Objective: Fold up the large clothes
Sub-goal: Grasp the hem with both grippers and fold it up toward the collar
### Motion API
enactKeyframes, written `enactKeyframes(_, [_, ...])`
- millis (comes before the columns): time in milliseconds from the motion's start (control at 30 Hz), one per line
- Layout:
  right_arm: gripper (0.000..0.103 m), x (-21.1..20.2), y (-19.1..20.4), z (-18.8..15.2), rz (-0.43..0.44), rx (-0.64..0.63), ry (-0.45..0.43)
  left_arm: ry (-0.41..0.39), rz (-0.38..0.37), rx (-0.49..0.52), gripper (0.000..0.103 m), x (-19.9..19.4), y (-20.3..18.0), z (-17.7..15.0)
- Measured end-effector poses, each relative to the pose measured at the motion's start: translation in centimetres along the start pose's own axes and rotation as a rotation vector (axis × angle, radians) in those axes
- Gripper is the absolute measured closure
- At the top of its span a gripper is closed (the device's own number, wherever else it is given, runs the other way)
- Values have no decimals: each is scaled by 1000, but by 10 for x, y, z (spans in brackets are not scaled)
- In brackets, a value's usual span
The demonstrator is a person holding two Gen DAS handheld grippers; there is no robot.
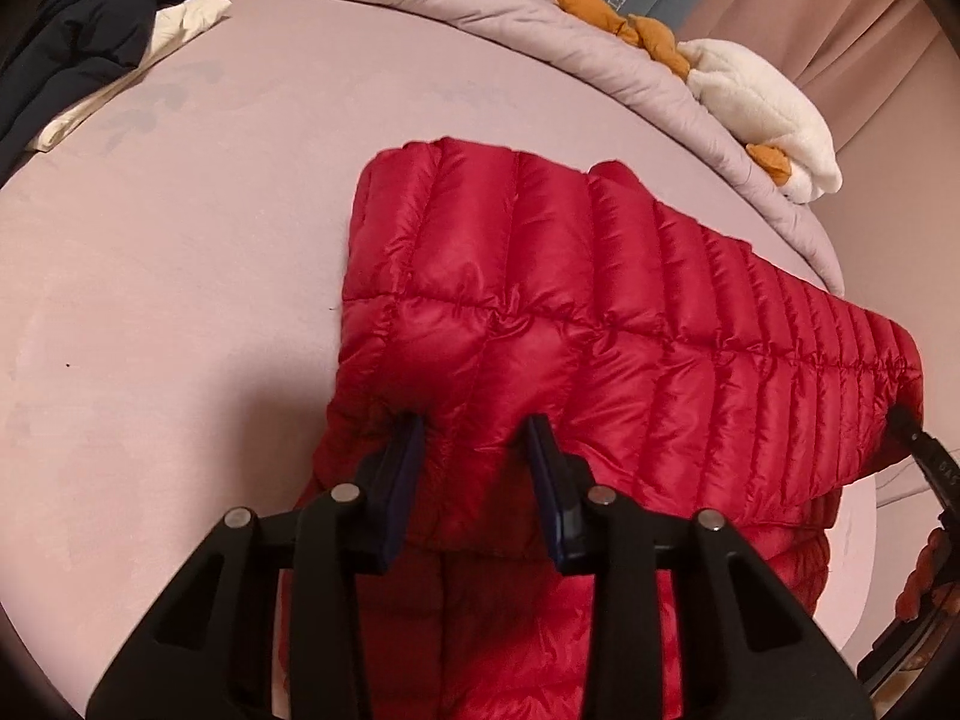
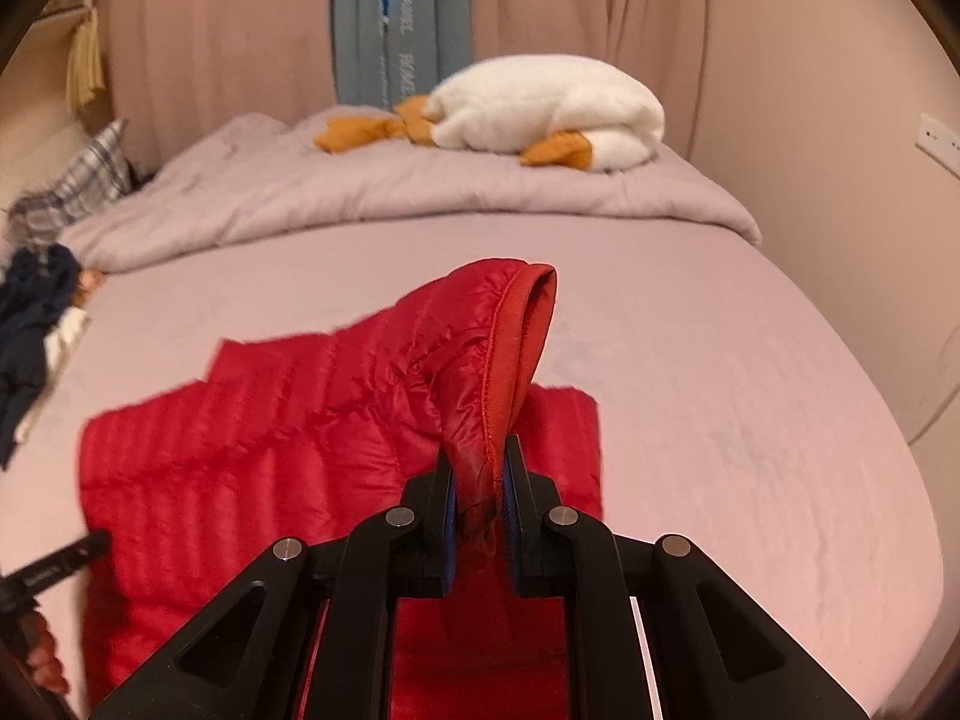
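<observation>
1. The red quilted jacket (image 1: 600, 324) lies on the pink bed (image 1: 180, 300), its bulk spread flat and one long padded part, seemingly a sleeve, stretching across it from left to right in the left wrist view.

2. The left claw (image 1: 477, 450) sits at the near left end of that part. Its two blue pads straddle a puffy ridge of the jacket and press into it on both sides, so I judge it is gripping the fabric, though with the jaws partly apart around the bulk.

3. The right claw (image 2: 480, 486) is clamped on the hemmed cuff end (image 2: 516, 330) of the jacket, which stands up from between its pads and curls over to the far side. In the left wrist view this claw shows only at the far right edge, at the other end of the same part.

4. The relation that matters: the long axis of the held part runs between the two claws, left to right, and the body of the jacket lies beyond and below both, toward the far side of the bed.

5. My judgement is that the next move must carry both ends together across that axis, keeping the held part taut.

6. A white stuffed duck (image 2: 546, 108) and a rumpled quilt (image 2: 390, 192) lie well apart at the far end; dark clothes (image 1: 90, 30) lie at the far left.
</observation>
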State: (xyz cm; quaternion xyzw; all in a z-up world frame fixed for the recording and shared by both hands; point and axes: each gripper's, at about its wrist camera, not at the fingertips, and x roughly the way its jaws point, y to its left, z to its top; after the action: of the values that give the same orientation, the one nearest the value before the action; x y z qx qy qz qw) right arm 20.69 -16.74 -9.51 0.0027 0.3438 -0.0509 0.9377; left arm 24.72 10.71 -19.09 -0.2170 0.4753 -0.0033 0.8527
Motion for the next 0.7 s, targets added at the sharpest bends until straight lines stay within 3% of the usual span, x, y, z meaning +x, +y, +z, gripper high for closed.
enactKeyframes(267, [90,53,-14,-25,-9,36,155,1,17,-9,66,7,-1,-3])
enactKeyframes(700, [90,85,-28,-38,19,74,205,0,23,-2,66,14,-1,-4])
